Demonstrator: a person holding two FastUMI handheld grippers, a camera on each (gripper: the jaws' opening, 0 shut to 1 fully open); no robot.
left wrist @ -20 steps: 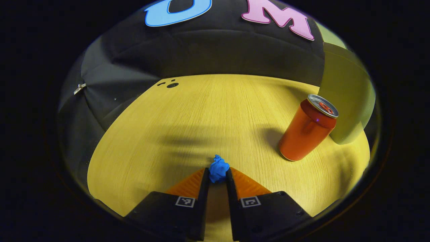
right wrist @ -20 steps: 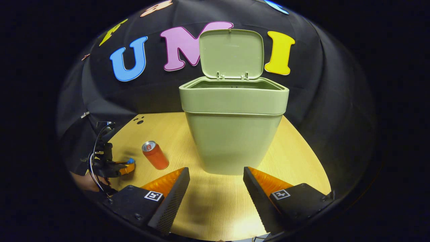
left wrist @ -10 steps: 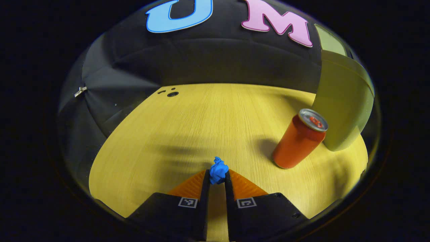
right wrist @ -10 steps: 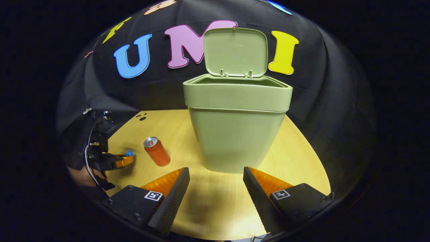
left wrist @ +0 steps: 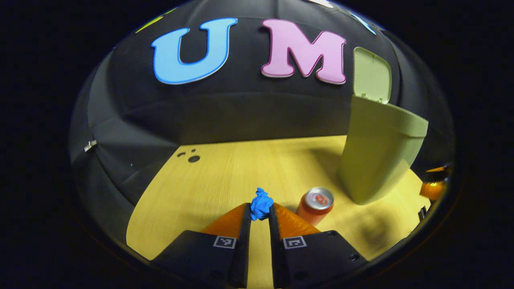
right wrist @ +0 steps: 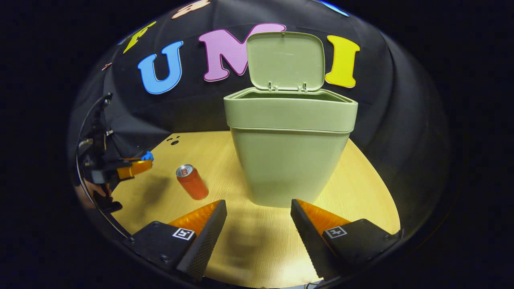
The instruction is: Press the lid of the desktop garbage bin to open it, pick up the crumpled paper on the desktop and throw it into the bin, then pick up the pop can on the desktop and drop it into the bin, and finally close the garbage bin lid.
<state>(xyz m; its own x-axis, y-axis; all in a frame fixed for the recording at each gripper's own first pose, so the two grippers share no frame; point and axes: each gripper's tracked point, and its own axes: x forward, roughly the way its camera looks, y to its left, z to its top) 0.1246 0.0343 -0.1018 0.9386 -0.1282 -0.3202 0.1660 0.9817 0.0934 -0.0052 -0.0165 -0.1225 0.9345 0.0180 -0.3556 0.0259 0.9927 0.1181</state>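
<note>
Our green bin (right wrist: 290, 148) stands on the table (right wrist: 361, 192), its lid (right wrist: 286, 60) up. The can (left wrist: 315, 204) waits beside it. Our left gripper (left wrist: 260, 210) pinches the blue paper ball (left wrist: 261, 204) above the table. We should carry it over the rim before letting go. Our right gripper (right wrist: 257, 210) hangs wide open.

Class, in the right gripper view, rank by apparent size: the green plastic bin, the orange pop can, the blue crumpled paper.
1. Green plastic bin, by far the largest.
2. Orange pop can.
3. Blue crumpled paper, smallest, pinched in the left gripper and partly hidden.
</note>
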